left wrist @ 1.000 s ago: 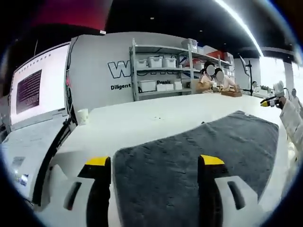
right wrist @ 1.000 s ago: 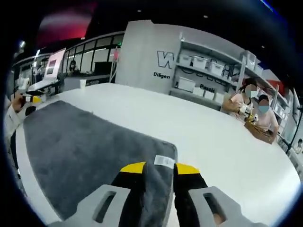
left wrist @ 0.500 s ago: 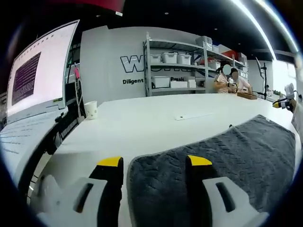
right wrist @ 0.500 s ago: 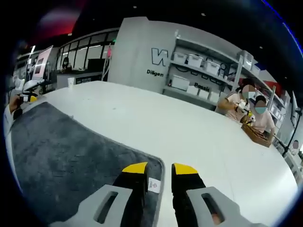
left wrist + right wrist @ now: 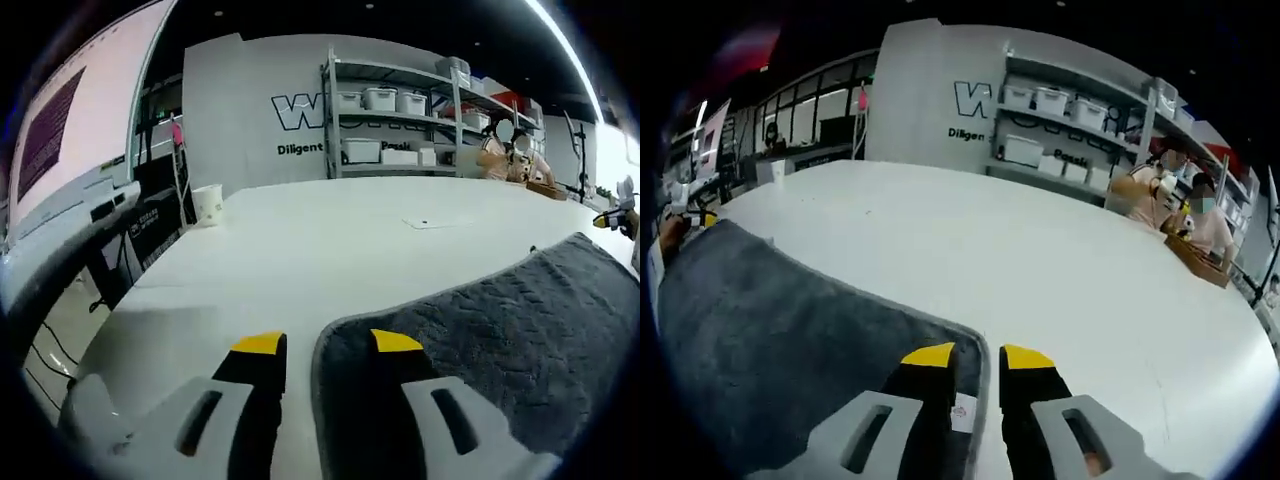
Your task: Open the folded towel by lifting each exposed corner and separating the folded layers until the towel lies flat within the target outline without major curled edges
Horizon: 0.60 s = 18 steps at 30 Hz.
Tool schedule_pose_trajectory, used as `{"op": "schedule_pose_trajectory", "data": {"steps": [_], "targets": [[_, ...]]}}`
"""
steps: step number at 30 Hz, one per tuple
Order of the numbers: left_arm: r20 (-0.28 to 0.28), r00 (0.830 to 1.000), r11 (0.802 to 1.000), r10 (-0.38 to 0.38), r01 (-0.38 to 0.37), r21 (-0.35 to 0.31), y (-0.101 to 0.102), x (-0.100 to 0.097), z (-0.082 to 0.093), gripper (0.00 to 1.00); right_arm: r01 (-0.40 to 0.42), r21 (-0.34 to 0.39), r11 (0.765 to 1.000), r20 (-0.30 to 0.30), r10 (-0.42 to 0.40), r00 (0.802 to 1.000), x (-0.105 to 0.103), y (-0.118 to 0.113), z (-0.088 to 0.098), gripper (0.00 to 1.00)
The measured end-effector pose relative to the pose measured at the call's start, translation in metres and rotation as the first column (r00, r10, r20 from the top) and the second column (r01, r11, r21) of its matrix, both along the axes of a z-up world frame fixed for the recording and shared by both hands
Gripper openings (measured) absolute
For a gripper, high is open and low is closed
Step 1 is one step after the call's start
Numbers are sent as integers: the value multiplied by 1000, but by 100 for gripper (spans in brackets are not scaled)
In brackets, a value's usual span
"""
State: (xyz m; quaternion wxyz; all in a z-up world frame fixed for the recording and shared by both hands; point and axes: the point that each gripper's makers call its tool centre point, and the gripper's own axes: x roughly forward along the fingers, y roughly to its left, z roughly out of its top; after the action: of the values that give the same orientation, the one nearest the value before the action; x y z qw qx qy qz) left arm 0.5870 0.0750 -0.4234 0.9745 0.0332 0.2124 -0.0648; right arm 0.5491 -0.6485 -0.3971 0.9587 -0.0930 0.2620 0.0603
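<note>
**Both grippers work the towel's near corners**

Nearest in the left gripper view, the left gripper (image 5: 328, 345) has its yellow-tipped fingers (image 5: 259, 344) slightly apart, straddling the rounded corner of the grey towel (image 5: 500, 320): one finger lies over the pile, the other over bare tabletop (image 5: 330, 240) just beside the towel's edge. Whether they pinch any cloth I cannot tell. In the right gripper view, the right gripper (image 5: 977, 356) also has its fingers a little apart, with the towel's hemmed corner and its small white label (image 5: 962, 411) sitting in the gap between them; again no firm clamp shows.

The towel spreads away from both grippers across the white tabletop and looks mostly opened, one layer, its long edge running clean. No target outline can be made out.

To do this step well, I would judge: keep each corner low against the tabletop, draw the two corners apart from each other so the edge between them goes taut, then release only once the hem lies uncurled.

Beyond the towel, a paper cup (image 5: 208, 204) stands near the tabletop's far edge. Farther off are storage shelves (image 5: 390, 120) and seated people (image 5: 1160, 195).
</note>
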Motion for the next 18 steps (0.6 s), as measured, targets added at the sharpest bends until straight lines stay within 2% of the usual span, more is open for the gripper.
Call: {"op": "schedule_pose_trajectory", "data": {"steps": [4,9,14,16,18], "targets": [[-17,1000,1000,-2,2,3,1,1,-8,24,15,-2,1000,-28,-15,999,1,-7,-13,10],[-25,1000,1000,-7,6,-16,2,2,-12,22,24,58,998,-42,-21,999,3,-11,-25,8],[-22,1000,1000,-10,9,-27,1,1,-13,22,21,65,998,-55,-17,998,12,-13,-32,8],[-17,1000,1000,-16,15,-18,1,1,-13,21,2,93,996,-55,3,998,15,-10,-35,4],[-12,1000,1000,-24,24,-11,0,1,-13,19,-3,90,996,-68,9,998,16,-9,-39,0]]}}
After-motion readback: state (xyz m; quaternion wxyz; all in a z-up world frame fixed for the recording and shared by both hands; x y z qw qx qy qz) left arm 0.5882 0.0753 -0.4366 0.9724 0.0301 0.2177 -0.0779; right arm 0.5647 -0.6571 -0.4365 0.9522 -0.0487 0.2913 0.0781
